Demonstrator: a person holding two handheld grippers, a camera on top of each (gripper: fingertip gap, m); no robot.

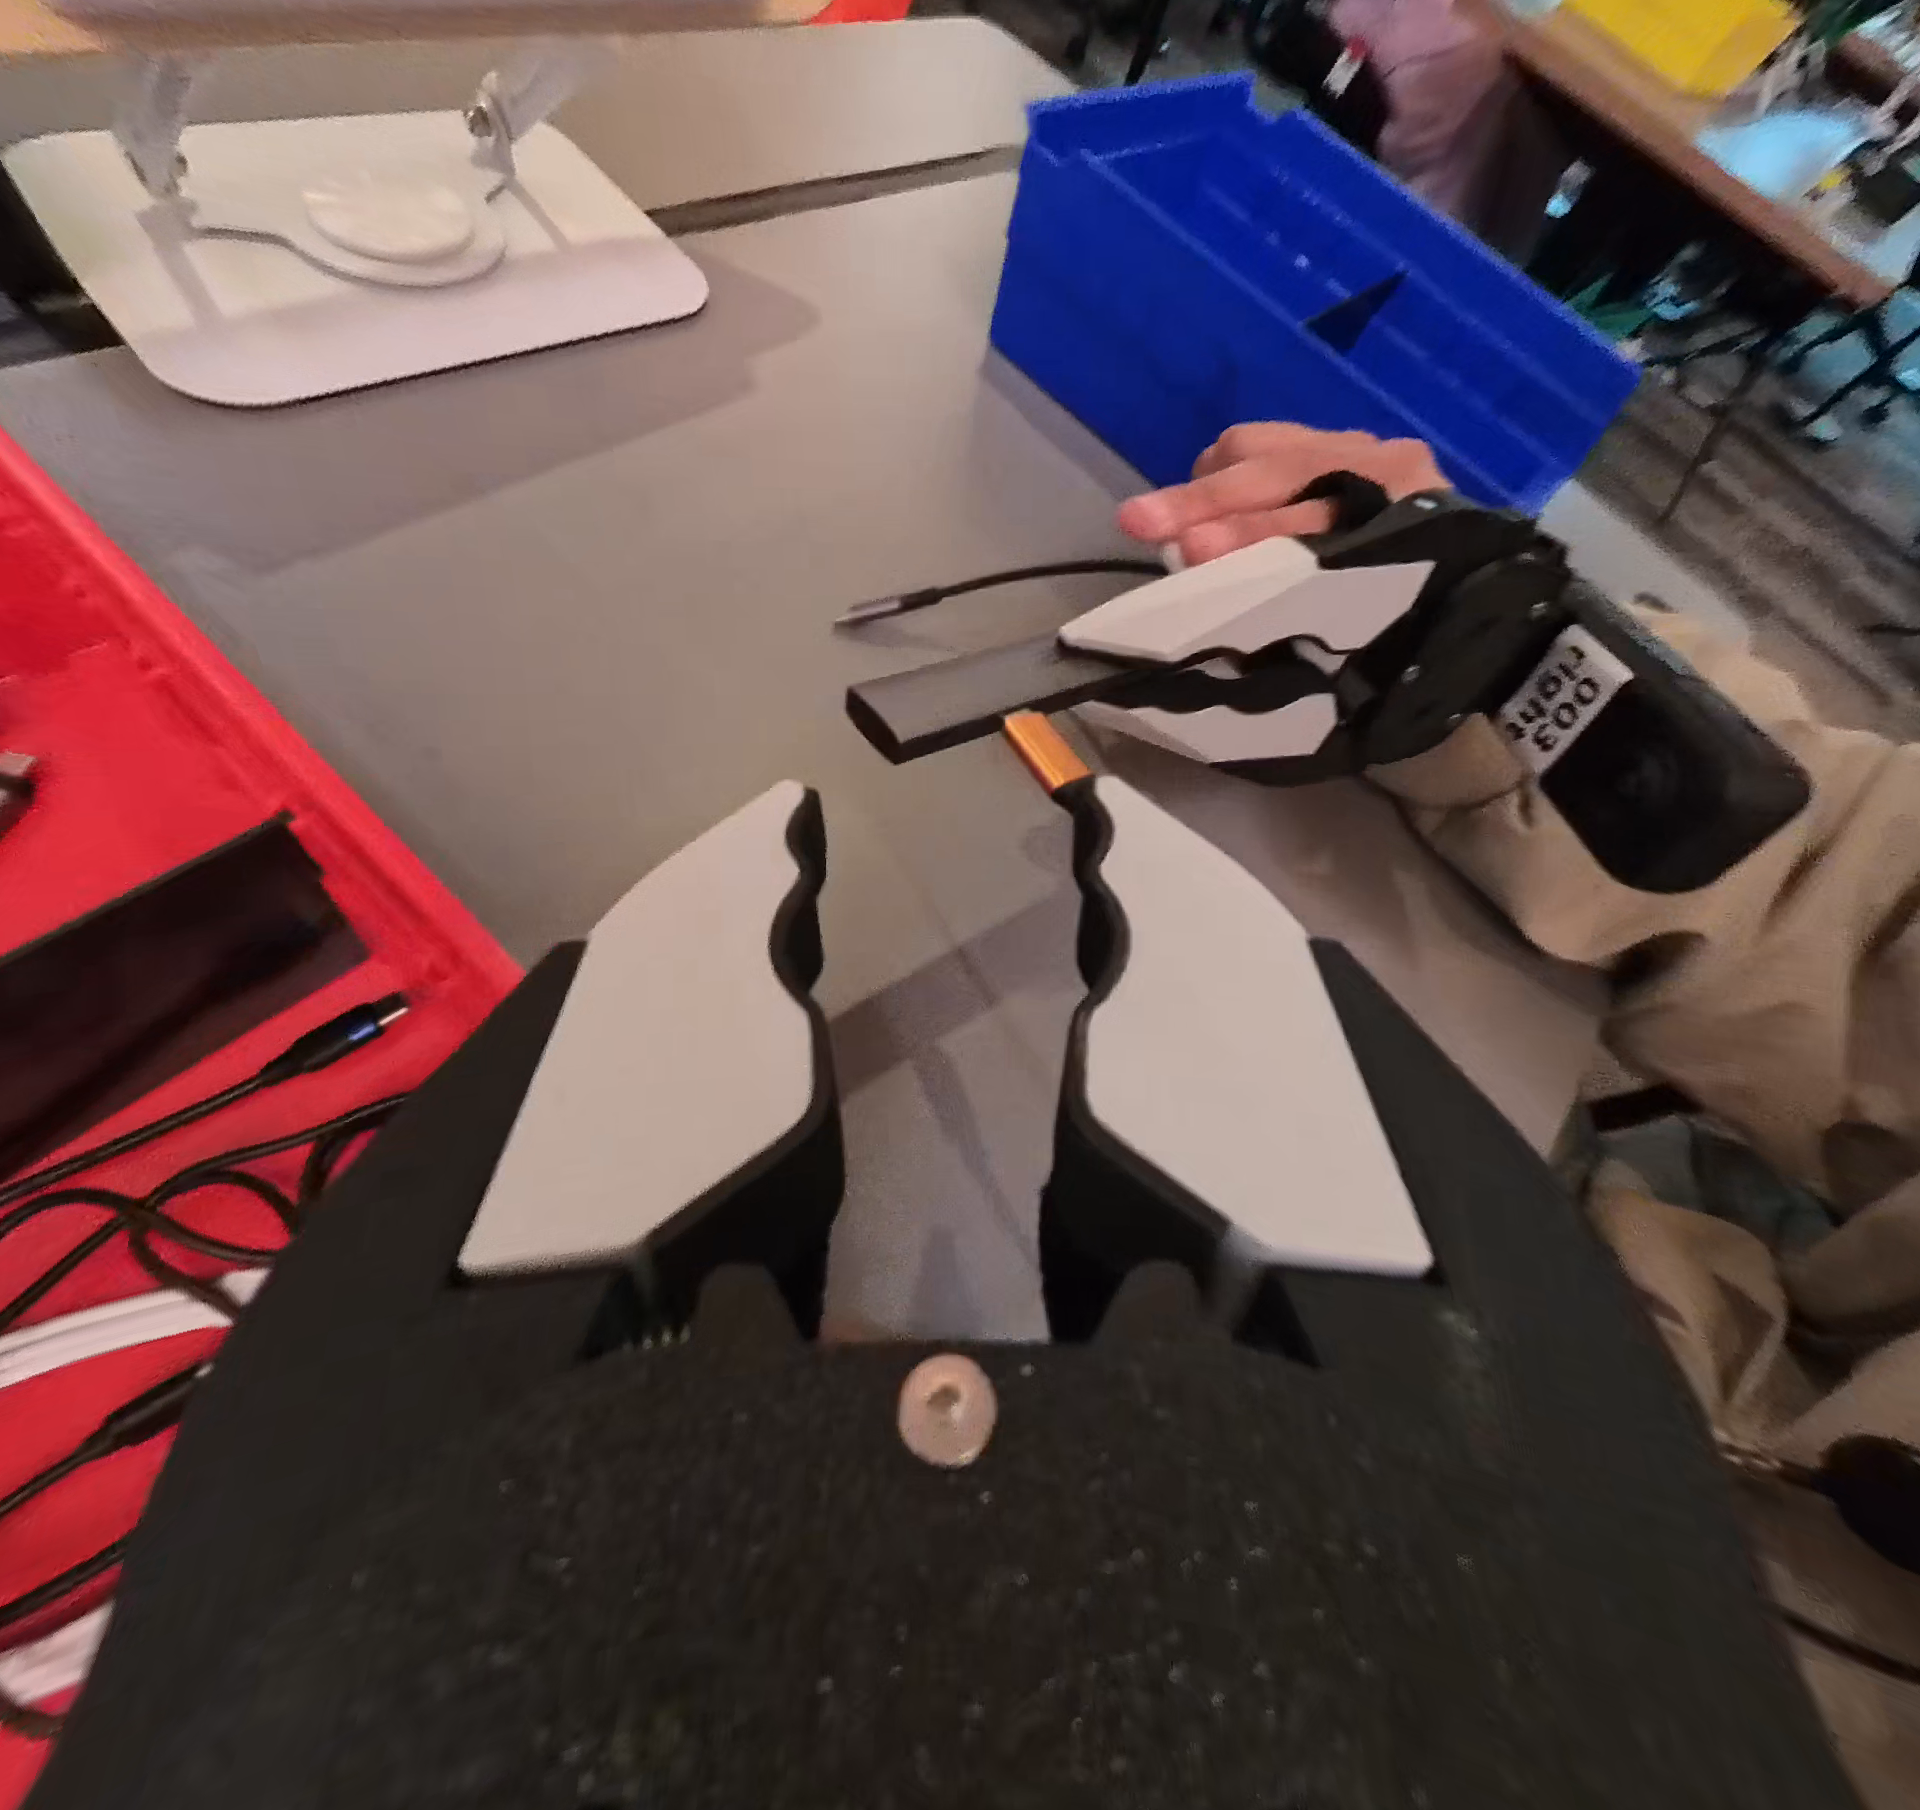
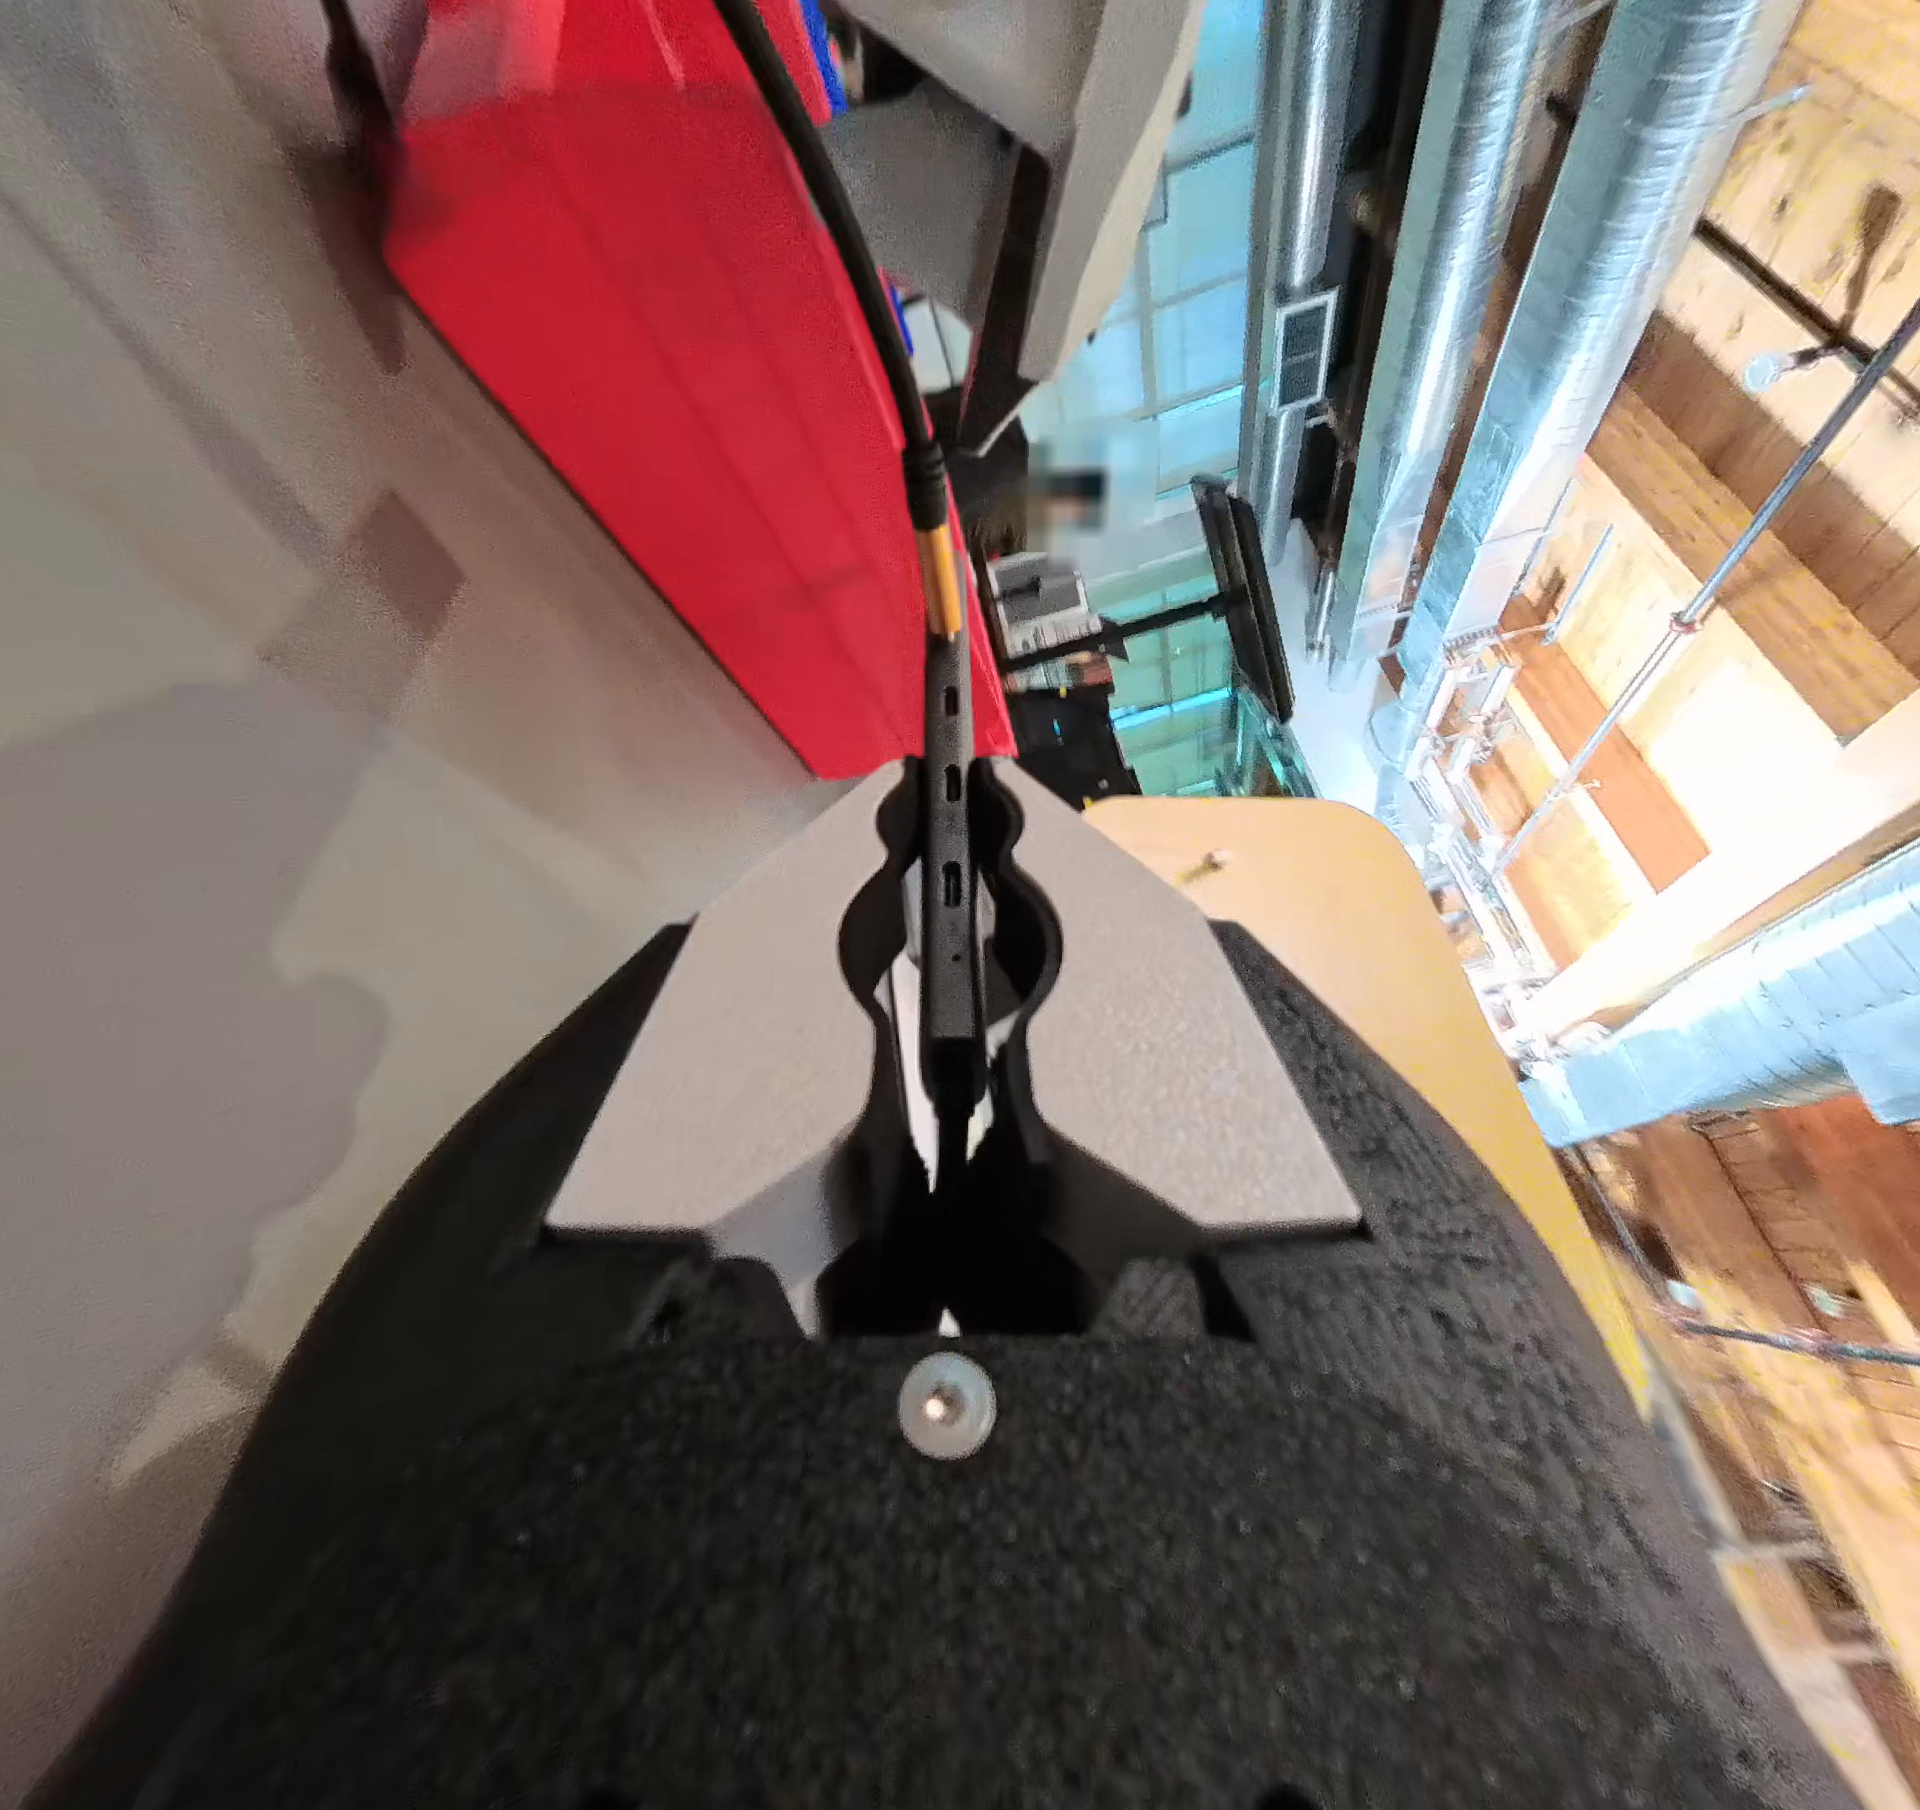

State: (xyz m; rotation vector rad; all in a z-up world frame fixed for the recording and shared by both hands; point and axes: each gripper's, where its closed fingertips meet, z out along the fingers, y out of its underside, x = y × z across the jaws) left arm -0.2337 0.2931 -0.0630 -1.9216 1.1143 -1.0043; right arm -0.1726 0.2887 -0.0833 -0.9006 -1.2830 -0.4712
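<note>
In the left wrist view my left gripper (image 1: pixel 951 815) is open and empty just above the grey table (image 1: pixel 582 555). My right gripper (image 1: pixel 1081 659) comes in from the right, shut on a flat black hub (image 1: pixel 935 711). An orange-sleeved plug (image 1: pixel 1044 752) meets the hub's near edge. Its black cable runs down past my left gripper's right fingertip (image 1: pixel 1117 825). The hub's own short cable (image 1: pixel 987 581) lies on the table behind. In the right wrist view my right gripper (image 2: pixel 948 789) clamps the hub (image 2: pixel 954 877) edge-on, with the orange plug (image 2: pixel 940 581) at the hub's far end.
A blue bin (image 1: pixel 1299 285) stands at the back right. A red bin (image 1: pixel 208 825) with black cables and a dark flat item is on the left; it also shows in the right wrist view (image 2: pixel 644 358). A white stand (image 1: pixel 364 243) sits at the back left. A person's hand (image 1: pixel 1247 493) holds the right gripper. Spacing between my two grippers at the tips: around 7 cm.
</note>
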